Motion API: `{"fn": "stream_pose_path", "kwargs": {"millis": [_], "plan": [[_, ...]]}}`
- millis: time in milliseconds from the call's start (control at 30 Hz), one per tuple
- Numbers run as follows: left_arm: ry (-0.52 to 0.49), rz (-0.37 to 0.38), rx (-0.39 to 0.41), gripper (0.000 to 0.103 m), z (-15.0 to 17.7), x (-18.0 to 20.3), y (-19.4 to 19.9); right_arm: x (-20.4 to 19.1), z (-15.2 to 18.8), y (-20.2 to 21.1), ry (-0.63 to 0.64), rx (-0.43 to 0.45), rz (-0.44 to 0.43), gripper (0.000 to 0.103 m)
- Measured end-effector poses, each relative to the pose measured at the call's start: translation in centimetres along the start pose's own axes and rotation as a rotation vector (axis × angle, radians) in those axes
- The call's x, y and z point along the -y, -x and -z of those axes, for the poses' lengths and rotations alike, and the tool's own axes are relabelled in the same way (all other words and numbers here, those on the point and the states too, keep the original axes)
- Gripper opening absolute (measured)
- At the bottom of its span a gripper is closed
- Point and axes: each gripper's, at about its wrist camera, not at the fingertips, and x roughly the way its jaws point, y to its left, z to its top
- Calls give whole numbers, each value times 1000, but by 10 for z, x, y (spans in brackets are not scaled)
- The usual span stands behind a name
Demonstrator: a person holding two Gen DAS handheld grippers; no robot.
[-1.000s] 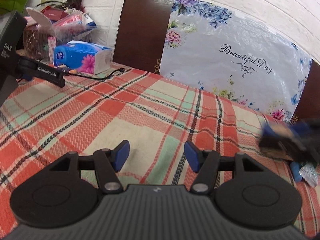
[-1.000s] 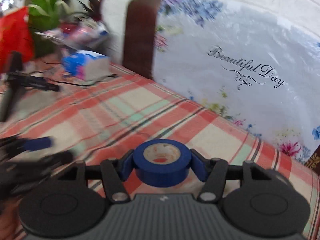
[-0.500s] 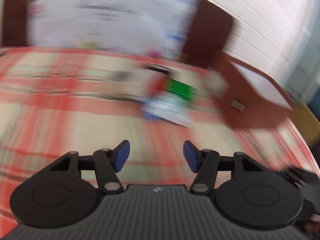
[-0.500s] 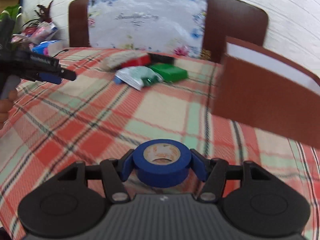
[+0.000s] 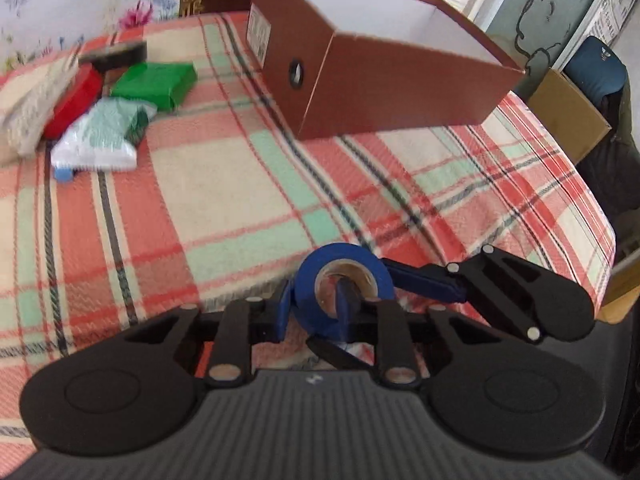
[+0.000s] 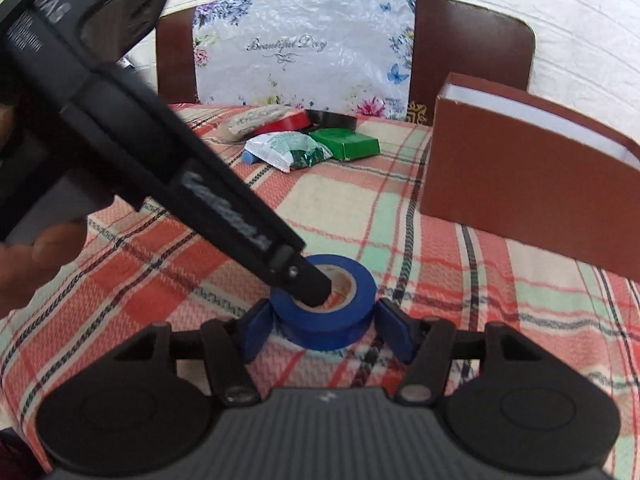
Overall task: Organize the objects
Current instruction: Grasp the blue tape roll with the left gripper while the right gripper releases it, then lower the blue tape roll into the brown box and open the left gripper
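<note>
A blue tape roll [image 6: 324, 300] is held over the plaid cloth [image 6: 400, 200], between the blue pads of my right gripper [image 6: 325, 330]. My left gripper [image 5: 314, 308] grips the same roll [image 5: 344, 280], one finger [image 5: 346, 300] inside its core and one pad outside the wall; in the right wrist view its finger [image 6: 308, 284] reaches into the core. An open brown box [image 5: 380, 64] stands at the far right; it also shows in the right wrist view [image 6: 520, 184]. My right gripper [image 5: 420, 280] enters the left view from the right.
A pile lies at the far left: a green box [image 6: 346, 144], a white-and-green packet [image 6: 288, 152], a red item [image 6: 284, 122], a black roll [image 6: 332, 120], a grey pouch [image 6: 256, 118]. A floral bag [image 6: 304, 48] leans on chairs. The table edge drops off right [image 5: 600, 216].
Both grippers swung right, toward the brown box. My left gripper, open and empty before, has closed on the tape roll that my right gripper carries.
</note>
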Motion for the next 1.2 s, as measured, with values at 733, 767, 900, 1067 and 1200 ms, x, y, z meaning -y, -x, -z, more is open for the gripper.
{"fn": "stream_pose_path", "kwargs": {"millis": [733, 767, 900, 1067, 1200], "plan": [[-128, -34, 301, 44, -177, 111, -43, 190, -68, -9, -106, 321, 484, 64], [-138, -61, 305, 44, -173, 108, -39, 189, -63, -5, -122, 327, 484, 64], [-120, -108, 302, 44, -151, 85, -19, 186, -46, 16, -228, 350, 445, 64], [-61, -173, 338, 47, -111, 42, 21, 164, -41, 40, -275, 360, 363, 64], [31, -255, 320, 48, -73, -11, 43, 133, -42, 37, -232, 319, 251, 64]]}}
